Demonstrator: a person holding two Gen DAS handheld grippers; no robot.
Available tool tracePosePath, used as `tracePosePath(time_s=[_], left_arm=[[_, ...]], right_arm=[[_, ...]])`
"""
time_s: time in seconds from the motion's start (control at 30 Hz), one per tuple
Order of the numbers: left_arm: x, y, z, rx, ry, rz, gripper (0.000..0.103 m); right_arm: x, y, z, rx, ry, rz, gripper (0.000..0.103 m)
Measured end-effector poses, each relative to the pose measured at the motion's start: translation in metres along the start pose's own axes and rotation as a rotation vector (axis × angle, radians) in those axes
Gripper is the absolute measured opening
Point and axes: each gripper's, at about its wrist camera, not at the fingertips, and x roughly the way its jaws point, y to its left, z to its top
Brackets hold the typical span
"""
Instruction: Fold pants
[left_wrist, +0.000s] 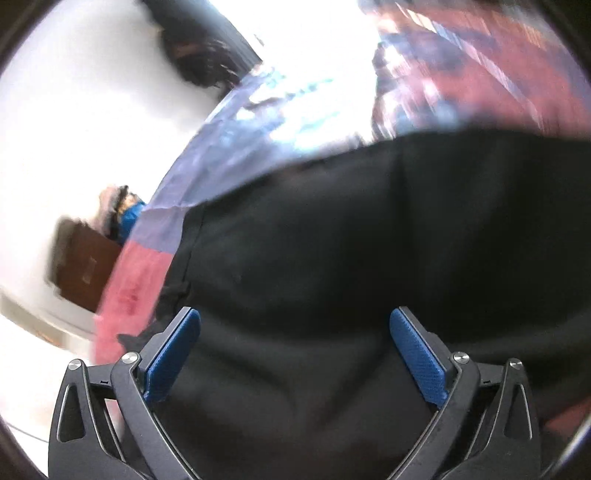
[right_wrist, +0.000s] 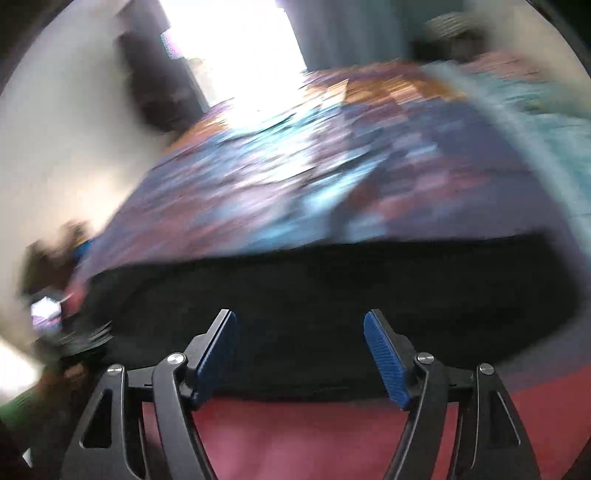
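Bright white walls and a blown-out window glare frame a bed dressed in a patchwork bedspread (right_wrist: 369, 177) of purple, pale blue, orange and red blocks, all of it smeared by motion blur. Off the bed's edge in the left wrist view sits a brown cabinet (left_wrist: 85, 266) with a blurred heap of things on top, one of them blue; what they are I cannot tell. Now to the pants (left_wrist: 351, 258): black, lying spread flat on the bedspread, a seam running up one side and soft creases across the cloth. From the right wrist view the pants (right_wrist: 314, 306) form a dark band across the bed, with a red patch of bedspread below them. Left gripper (left_wrist: 295, 350) hangs over the black fabric, blue pads (left_wrist: 173, 354) set wide apart, nothing pinched between them. Right gripper (right_wrist: 299, 354) has its jaws fairly wide too, blue pads (right_wrist: 384, 358) apart, above the near edge of the pants, gripping nothing.
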Motion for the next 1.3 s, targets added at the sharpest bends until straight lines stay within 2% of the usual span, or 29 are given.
tracePosePath(time_s=[0.07, 0.13, 0.17, 0.2, 0.23, 0.27, 0.33, 0.37, 0.47, 0.53, 0.63, 0.67, 0.77, 0.8, 0.83, 0.9, 0.93, 0.97, 1.0, 1.1, 1.17, 1.2, 1.3], left_arm=[[0.000, 0.008, 0.007, -0.028, 0.078, -0.037, 0.102], [-0.012, 0.015, 0.005, -0.054, 0.074, -0.090, 0.102], [-0.021, 0.020, 0.002, -0.064, 0.066, -0.125, 0.102], [-0.028, 0.024, -0.003, -0.062, 0.062, -0.144, 0.102], [-0.038, 0.027, -0.010, -0.051, 0.058, -0.157, 0.102], [-0.050, 0.030, -0.019, -0.043, 0.048, -0.169, 0.102], [-0.070, 0.033, -0.037, -0.025, 0.028, -0.207, 0.102], [-0.083, 0.033, -0.052, -0.003, 0.024, -0.236, 0.102], [-0.111, 0.022, -0.081, 0.040, 0.012, -0.290, 0.102], [-0.132, 0.004, -0.104, 0.073, 0.008, -0.343, 0.102], [-0.144, -0.023, -0.128, 0.135, 0.004, -0.383, 0.102], [-0.144, -0.029, -0.134, 0.150, 0.009, -0.378, 0.102], [-0.140, -0.032, -0.149, 0.134, -0.021, -0.369, 0.103], [-0.138, -0.028, -0.149, 0.121, -0.016, -0.376, 0.103], [-0.137, -0.024, -0.148, 0.117, -0.005, -0.373, 0.103], [-0.134, -0.012, -0.145, 0.098, 0.017, -0.342, 0.103], [-0.131, -0.002, -0.144, 0.079, 0.029, -0.321, 0.103], [-0.130, 0.007, -0.142, 0.061, 0.037, -0.300, 0.103], [-0.127, 0.020, -0.141, 0.033, 0.040, -0.263, 0.102], [-0.122, 0.047, -0.143, -0.020, 0.043, -0.235, 0.102], [-0.108, 0.065, -0.148, -0.058, 0.073, -0.201, 0.103], [-0.103, 0.069, -0.157, -0.073, 0.101, -0.210, 0.103], [-0.090, 0.085, -0.159, -0.157, 0.168, -0.248, 0.102]], right_arm=[[0.036, 0.042, -0.007, -0.054, 0.061, 0.062, 0.072], [0.080, 0.082, -0.018, -0.109, 0.143, 0.118, 0.072], [0.098, 0.091, -0.023, -0.125, 0.183, 0.114, 0.072], [0.123, 0.098, -0.027, -0.152, 0.234, 0.063, 0.072], [0.134, 0.100, -0.028, -0.182, 0.223, 0.012, 0.071], [0.133, 0.101, -0.025, -0.202, 0.162, -0.013, 0.069], [0.128, 0.096, -0.017, -0.202, 0.148, -0.139, 0.067], [0.116, 0.091, -0.015, -0.182, 0.138, -0.192, 0.067], [0.054, 0.075, -0.030, -0.130, 0.074, -0.117, 0.068], [0.002, 0.067, -0.072, -0.091, 0.065, -0.080, 0.071], [-0.053, 0.037, -0.142, -0.031, 0.100, -0.125, 0.074], [-0.067, 0.023, -0.167, -0.007, 0.123, -0.182, 0.074], [-0.104, -0.055, -0.225, 0.143, 0.167, -0.461, 0.077], [-0.121, -0.084, -0.242, 0.223, 0.141, -0.507, 0.077], [-0.147, -0.112, -0.255, 0.322, 0.077, -0.552, 0.077], [-0.176, -0.146, -0.269, 0.442, 0.051, -0.715, 0.078], [-0.189, -0.157, -0.274, 0.507, 0.032, -0.727, 0.074], [-0.202, -0.162, -0.275, 0.568, -0.017, -0.697, 0.067], [-0.209, -0.157, -0.272, 0.585, -0.051, -0.694, 0.067], [-0.201, -0.108, -0.249, 0.458, -0.073, -0.644, 0.067], [-0.185, -0.065, -0.240, 0.388, -0.073, -0.549, 0.070], [-0.171, -0.042, -0.236, 0.348, -0.065, -0.475, 0.071], [-0.132, 0.023, -0.227, 0.223, -0.014, -0.340, 0.071]])
